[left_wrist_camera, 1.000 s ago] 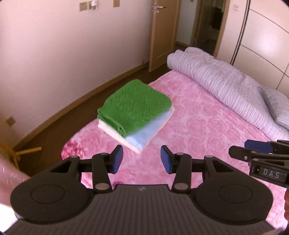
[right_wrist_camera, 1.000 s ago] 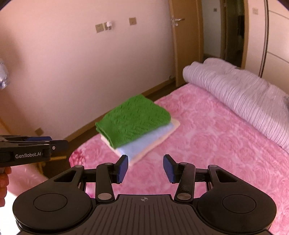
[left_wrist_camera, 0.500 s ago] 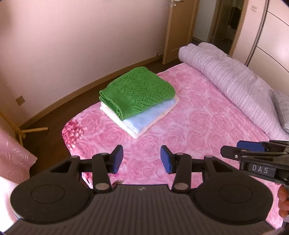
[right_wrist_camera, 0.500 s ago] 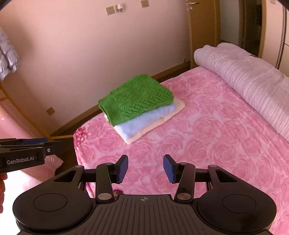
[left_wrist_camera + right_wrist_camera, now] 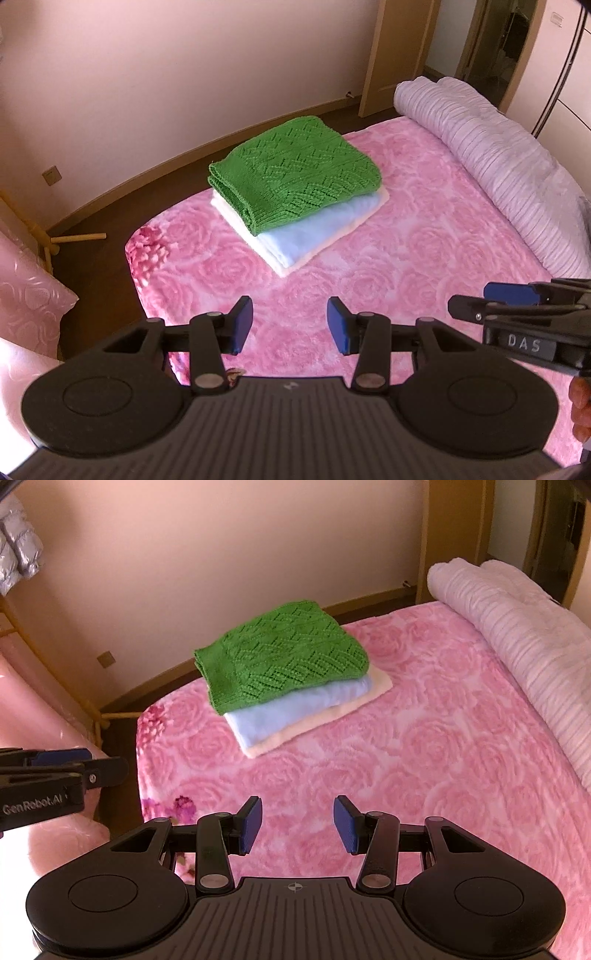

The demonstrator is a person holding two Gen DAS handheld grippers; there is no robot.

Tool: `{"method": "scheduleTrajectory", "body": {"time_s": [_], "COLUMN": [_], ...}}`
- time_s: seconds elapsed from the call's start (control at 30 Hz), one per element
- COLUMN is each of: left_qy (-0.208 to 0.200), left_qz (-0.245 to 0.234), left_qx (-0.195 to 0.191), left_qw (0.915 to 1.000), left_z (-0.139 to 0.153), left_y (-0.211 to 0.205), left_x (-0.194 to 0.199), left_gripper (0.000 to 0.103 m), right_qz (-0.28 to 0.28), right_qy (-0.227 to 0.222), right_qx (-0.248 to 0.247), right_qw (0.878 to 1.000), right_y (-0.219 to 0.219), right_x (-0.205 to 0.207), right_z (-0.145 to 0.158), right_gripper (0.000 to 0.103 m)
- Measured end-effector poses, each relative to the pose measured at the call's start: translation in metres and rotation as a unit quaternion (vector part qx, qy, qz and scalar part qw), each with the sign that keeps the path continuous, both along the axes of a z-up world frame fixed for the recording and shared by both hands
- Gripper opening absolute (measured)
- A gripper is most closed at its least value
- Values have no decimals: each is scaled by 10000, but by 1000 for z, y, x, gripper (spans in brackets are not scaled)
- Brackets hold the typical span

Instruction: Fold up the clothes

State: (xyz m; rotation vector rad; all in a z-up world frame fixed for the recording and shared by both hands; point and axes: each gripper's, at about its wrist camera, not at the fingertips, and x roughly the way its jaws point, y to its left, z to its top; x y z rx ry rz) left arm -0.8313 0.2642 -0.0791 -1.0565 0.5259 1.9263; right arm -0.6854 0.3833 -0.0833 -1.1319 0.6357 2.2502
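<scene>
Three folded garments [image 5: 295, 192] stacked, one rolled quilt [image 5: 509, 177], two claws [image 5: 290, 325], one bed [image 5: 424, 258]

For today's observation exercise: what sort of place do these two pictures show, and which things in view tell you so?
Most likely a home bedroom. A bed with a pink rose-patterned blanket holds a stack of folded clothes, a rolled lilac quilt lies along its far side, and a wooden door stands behind.
</scene>
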Motion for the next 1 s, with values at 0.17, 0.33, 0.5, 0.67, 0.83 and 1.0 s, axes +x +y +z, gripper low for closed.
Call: {"method": "scheduleTrajectory", "body": {"time_s": [0.17,0.33,0.5,0.67,0.83,1.0], "left_qy": [30,-14,-69,-132,-171,-194], "left_qz": [90,106,85,105,118,105], "left_qx": [-74,-94,-128,-170,-187,-211], "left_qw": [9999,9999,9999,9997,9996,9995], "left_z": [-5,-9,-14,-20,-24,-30], "left_y": [6,12,17,21,25,32], "left_x": [-3,-4,-4,-7,-11,-17], "left_gripper": [40,40,40,40,40,40], "right_qz": [27,71,76,65,70,58], "right_qy": [16,24,1,-31,-74,-133], "right_qx": [-97,-176,-226,-283,-331,-365], "right_qw": [9999,9998,9997,9996,9994,9992], "right_y": [14,22,29,37,41,47], "right_x": [-6,-9,-12,-16,-22,-29], "right_z": [-6,-12,-17,-22,-28,-35], "right_gripper": [47,47,47,47,47,47]}}
